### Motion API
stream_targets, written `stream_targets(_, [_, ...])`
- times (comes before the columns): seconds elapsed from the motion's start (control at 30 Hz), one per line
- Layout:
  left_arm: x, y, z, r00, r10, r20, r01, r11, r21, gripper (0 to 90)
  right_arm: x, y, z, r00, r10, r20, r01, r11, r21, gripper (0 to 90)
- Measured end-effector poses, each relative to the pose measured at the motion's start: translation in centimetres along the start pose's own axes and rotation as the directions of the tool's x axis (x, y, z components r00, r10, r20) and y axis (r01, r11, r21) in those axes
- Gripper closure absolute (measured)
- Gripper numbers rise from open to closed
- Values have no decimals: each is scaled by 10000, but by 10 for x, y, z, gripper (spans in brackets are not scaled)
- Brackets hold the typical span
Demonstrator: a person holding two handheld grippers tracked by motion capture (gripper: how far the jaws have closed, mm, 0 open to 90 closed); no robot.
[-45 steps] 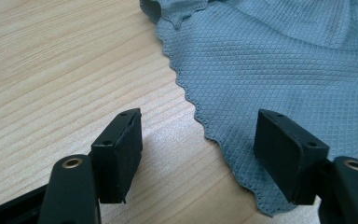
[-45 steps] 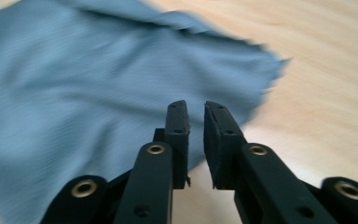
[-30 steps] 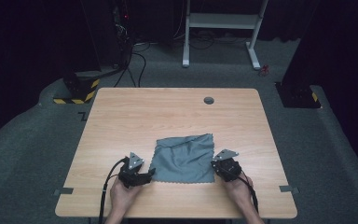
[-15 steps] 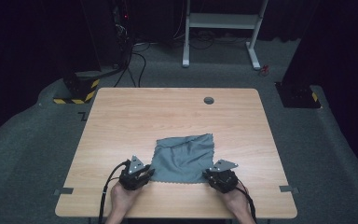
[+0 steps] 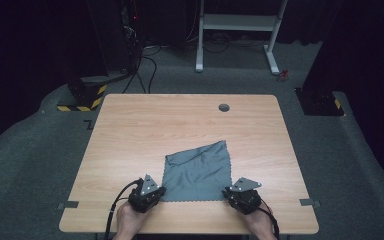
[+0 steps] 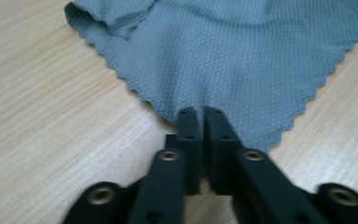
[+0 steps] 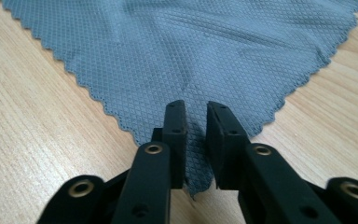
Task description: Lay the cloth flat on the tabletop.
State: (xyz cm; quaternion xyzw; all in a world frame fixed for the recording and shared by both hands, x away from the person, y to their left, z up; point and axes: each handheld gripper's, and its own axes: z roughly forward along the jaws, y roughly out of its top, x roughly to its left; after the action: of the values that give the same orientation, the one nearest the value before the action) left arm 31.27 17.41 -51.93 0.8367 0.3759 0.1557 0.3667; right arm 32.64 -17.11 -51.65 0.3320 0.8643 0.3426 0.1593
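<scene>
Grey cloth (image 5: 197, 170) lies flat at near edge of bench (image 5: 130, 130); no readable writing. Left tongs (image 6: 199, 112) clenched on its corner. Right tongs (image 7: 196, 109) just been opening, corner between the jaws, seemingly let go. Grommet (image 5: 223, 107) far off.

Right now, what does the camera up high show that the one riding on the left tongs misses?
The high view alone takes in the whole table, both hands, the right tongs at the cloth's other near corner, and the floor beyond. The left gripper view alone shows the cloth's diamond weave, its zigzag edge, and the jaws pinching a corner. Both show the grey cloth and the left tongs.
</scene>
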Motion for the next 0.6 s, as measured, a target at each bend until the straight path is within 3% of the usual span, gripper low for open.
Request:
stream_targets(0.03, [2,2,1,9999,-138,61,138,9999,-80,718,-1,-1,0,9999,157,-59,-157,9999,-57,736])
stream_targets(0.13, [5,14,7,9991,22,-425,-36,9995,-329,605,-9,-2,2,9971,742,-174,-750,9958,-530,707])
stream_targets(0.27, [13,38,17,9975,203,-684,-240,9982,-542,524,-16,10,11,9958,915,69,-909,9934,-693,680])
stream_targets(0.47, [26,61,42,9977,10,-684,-29,9996,-273,504,-26,25,23,9939,1047,355,-1011,9908,-904,675])
stream_targets(0.6, [25,69,62,9968,210,-773,-203,9997,99,499,-23,27,28,9956,886,294,-864,9940,-676,676])
